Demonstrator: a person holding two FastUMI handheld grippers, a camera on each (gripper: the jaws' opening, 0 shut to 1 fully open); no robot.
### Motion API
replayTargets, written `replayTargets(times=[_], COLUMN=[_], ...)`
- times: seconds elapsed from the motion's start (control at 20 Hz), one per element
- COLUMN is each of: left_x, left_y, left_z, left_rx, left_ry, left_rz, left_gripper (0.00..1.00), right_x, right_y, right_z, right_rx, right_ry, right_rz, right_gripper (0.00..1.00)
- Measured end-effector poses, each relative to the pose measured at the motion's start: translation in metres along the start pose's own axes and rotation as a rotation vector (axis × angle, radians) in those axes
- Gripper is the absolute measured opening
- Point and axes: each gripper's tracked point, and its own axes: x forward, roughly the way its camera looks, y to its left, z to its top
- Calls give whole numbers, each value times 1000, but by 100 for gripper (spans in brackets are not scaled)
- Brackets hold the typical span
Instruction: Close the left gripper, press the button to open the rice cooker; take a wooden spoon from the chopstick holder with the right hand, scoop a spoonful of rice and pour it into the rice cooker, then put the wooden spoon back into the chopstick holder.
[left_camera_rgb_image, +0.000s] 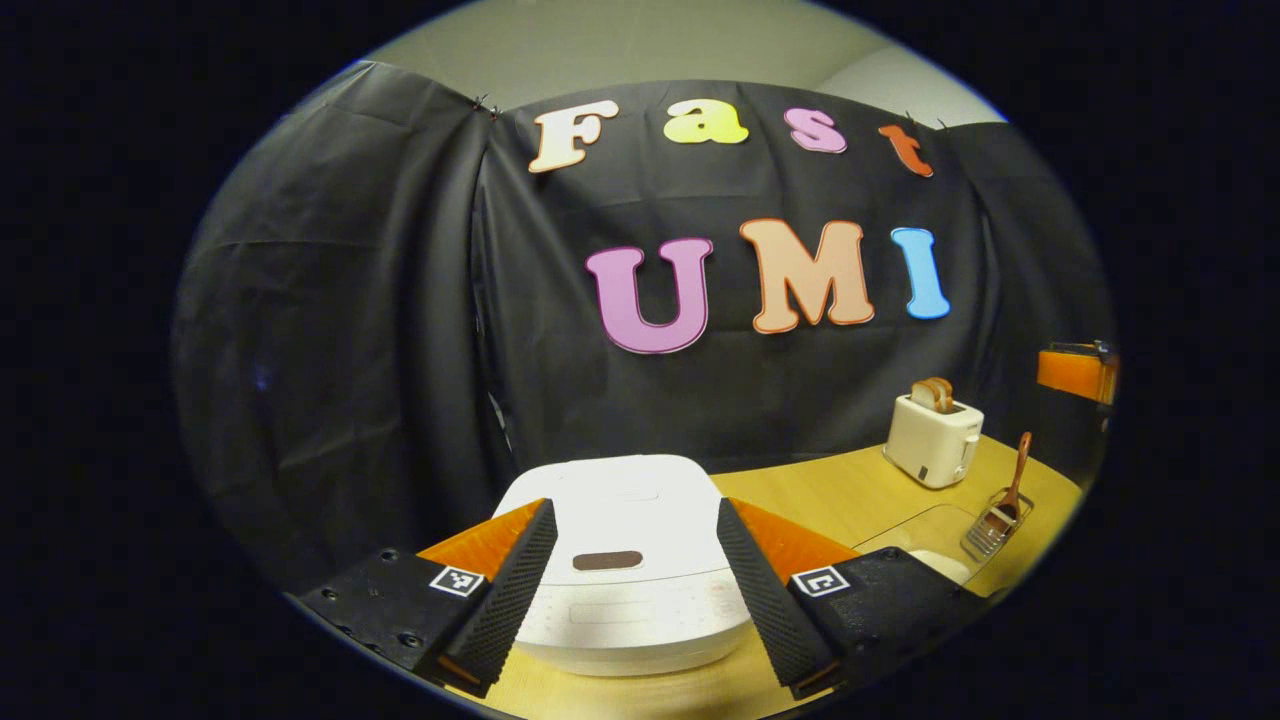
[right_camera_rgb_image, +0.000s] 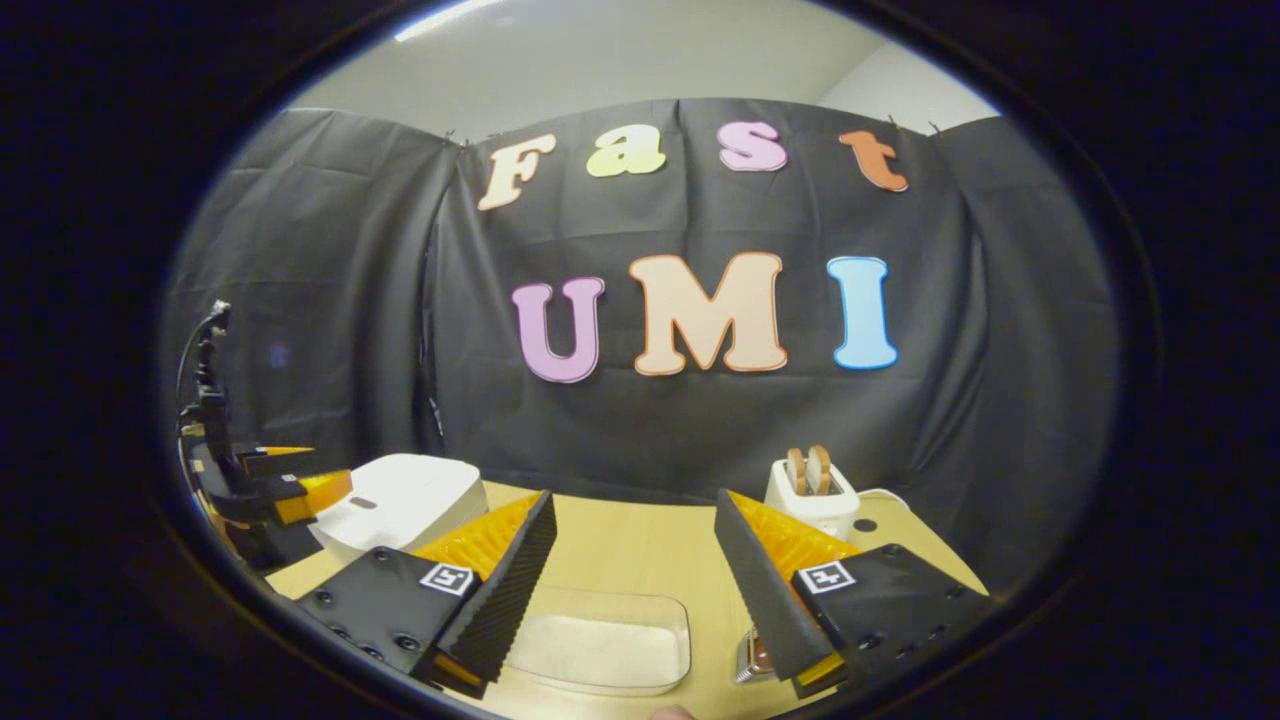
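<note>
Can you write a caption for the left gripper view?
Open left gripper hovers before the closed rice cooker.

- rice cooker (left_camera_rgb_image: 625, 540) was white, with a dark brown oval button (left_camera_rgb_image: 608, 560)
- toaster (left_camera_rgb_image: 934, 440) cream
- table (right_camera_rgb_image: 640, 550) light wood
- wooden spoon (left_camera_rgb_image: 1015, 480) reddish-brown

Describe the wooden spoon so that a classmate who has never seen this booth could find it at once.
Start at the wooden table in front of the black cloth wall and find the white toaster at its far right. Just nearer than the toaster sits a small wire chopstick holder. The wooden spoon stands in it, its brown handle leaning upward, the one wooden utensil on the table.
</note>
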Motion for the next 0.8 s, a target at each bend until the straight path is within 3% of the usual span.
replayTargets(times=[0.3,0.55,0.8], left_x=[-52,-72,-79], left_y=[-26,-25,-20], left_z=[37,59,73], left_rx=[-40,-19,-30], left_ry=[-96,-141,-164], left_rz=[15,22,29], left_gripper=[95,95,95], right_x=[-13,-20,-27], right_y=[2,9,8], right_z=[-2,-9,11], right_rx=[11,43,34], right_ry=[-57,-36,-79], right_rz=[-39,-31,-33], right_gripper=[99,100,99])
